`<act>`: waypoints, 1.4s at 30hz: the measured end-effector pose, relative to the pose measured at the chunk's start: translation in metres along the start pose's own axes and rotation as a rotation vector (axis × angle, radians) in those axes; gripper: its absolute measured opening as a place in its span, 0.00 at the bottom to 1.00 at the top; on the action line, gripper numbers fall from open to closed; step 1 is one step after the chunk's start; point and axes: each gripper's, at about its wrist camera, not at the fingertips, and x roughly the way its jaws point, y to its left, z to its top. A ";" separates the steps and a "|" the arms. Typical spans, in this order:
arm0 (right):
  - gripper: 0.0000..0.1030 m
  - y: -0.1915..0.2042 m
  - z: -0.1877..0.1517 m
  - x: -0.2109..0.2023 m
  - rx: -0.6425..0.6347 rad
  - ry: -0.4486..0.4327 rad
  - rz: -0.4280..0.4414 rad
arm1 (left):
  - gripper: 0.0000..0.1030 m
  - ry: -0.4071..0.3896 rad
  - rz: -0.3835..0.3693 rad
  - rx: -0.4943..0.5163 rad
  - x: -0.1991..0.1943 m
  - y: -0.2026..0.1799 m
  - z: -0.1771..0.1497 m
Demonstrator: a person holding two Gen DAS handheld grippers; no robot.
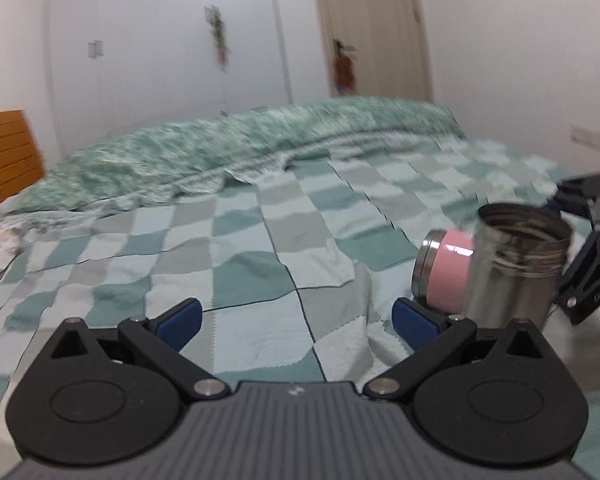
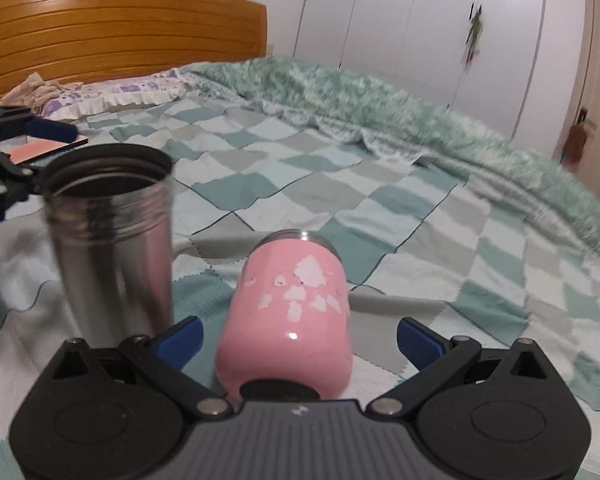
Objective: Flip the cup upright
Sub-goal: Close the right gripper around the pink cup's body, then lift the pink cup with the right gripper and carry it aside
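Note:
A pink cup (image 2: 290, 312) with a steel rim lies on its side on the checked bedspread (image 2: 380, 216), its base toward my right gripper (image 2: 298, 340). The right gripper is open, its blue pads on either side of the cup's base end, not touching. A steel cup (image 2: 114, 232) stands upright just left of the pink one. In the left wrist view the pink cup (image 1: 446, 270) lies behind the steel cup (image 1: 516, 268) at the right. My left gripper (image 1: 296, 320) is open and empty over the bedspread (image 1: 220, 248), left of both cups.
A fluffy green blanket (image 2: 380, 96) is bunched along the far side of the bed. A wooden headboard (image 2: 120, 32) and a pillow (image 2: 112, 94) are at the back left. White wardrobes (image 2: 440, 12) line the wall. A flat pink-topped object (image 2: 40, 148) lies near the left gripper.

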 end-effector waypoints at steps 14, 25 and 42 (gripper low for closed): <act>0.89 -0.012 0.004 0.054 0.078 0.104 0.118 | 1.00 0.064 -0.108 0.137 0.050 0.002 0.000; 0.82 -0.016 -0.004 0.051 0.122 0.080 0.139 | 1.00 0.036 -0.115 0.148 0.035 -0.005 -0.004; 0.82 -0.022 -0.018 -0.022 0.183 -0.055 0.100 | 1.00 -0.023 -0.055 0.063 -0.044 -0.022 -0.001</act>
